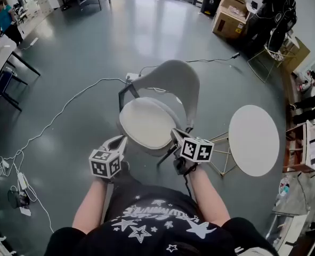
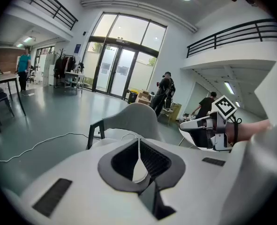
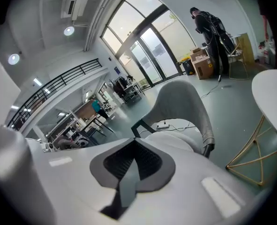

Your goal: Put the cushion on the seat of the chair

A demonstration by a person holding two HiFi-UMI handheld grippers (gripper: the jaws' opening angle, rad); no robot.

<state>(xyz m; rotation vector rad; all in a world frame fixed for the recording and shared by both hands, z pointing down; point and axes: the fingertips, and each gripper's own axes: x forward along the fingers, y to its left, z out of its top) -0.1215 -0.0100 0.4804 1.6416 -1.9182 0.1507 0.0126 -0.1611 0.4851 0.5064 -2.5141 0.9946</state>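
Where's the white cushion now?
In the head view, the cushion lies on the seat of the grey chair, left of the round white table.

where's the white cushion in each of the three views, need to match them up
Head view: the cushion is a white disc at centre frame.
Left gripper view: a pale strip left of centre, just above the jaws.
Right gripper view: right of centre, just beyond the jaws.
Shared landmark: the grey chair backrest rises directly behind the cushion in all three.
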